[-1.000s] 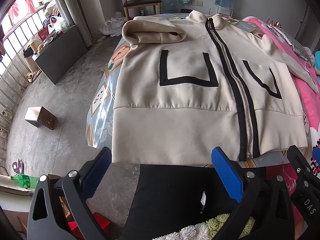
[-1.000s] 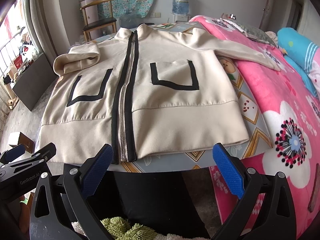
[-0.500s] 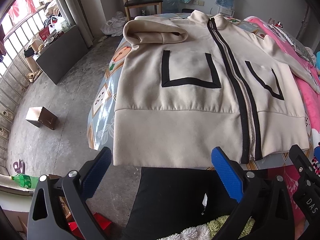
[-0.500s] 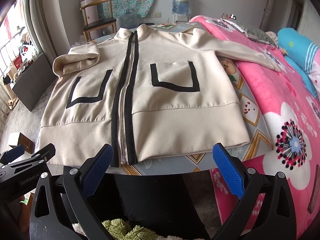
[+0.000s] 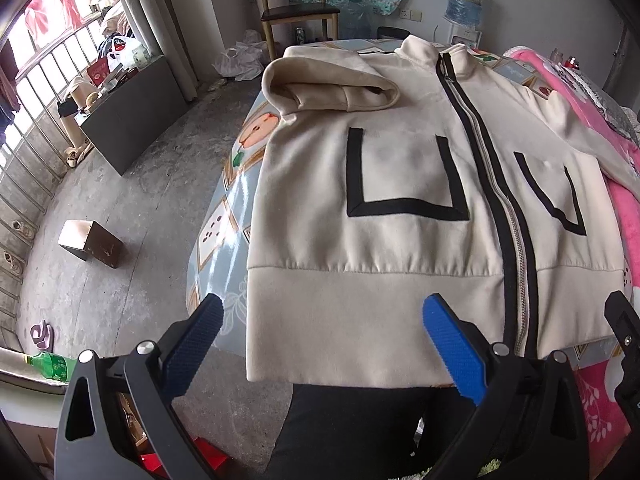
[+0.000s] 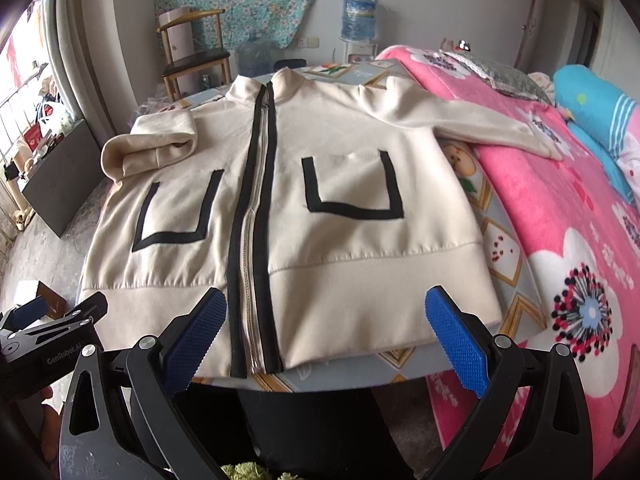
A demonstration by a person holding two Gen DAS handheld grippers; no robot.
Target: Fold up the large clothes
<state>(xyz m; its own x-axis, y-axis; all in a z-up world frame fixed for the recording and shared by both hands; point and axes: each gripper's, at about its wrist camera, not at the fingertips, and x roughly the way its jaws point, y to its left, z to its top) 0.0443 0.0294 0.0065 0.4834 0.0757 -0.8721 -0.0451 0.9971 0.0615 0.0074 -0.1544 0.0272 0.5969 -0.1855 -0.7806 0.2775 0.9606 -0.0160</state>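
Observation:
A cream zip jacket (image 5: 400,216) with black zipper trim and black pocket outlines lies front-up on a round table (image 5: 224,216). It also shows in the right wrist view (image 6: 320,216). Its left sleeve (image 5: 332,88) is folded in over the shoulder; its right sleeve (image 6: 488,124) stretches out onto the pink bed. My left gripper (image 5: 320,332) is open and empty just above the hem's left part. My right gripper (image 6: 326,322) is open and empty over the hem right of the zipper. The left gripper's body (image 6: 44,340) shows at the lower left of the right wrist view.
A pink flowered bed (image 6: 580,260) adjoins the table on the right, with a blue pillow (image 6: 600,112). A wooden chair (image 5: 296,8) and a water jug (image 6: 358,16) stand behind. A small brown box (image 5: 90,242) and a green bottle (image 5: 48,364) lie on the concrete floor.
Both grippers have moved forward toward the jacket, so the hem now lies between their open fingers. The jacket itself has not moved.

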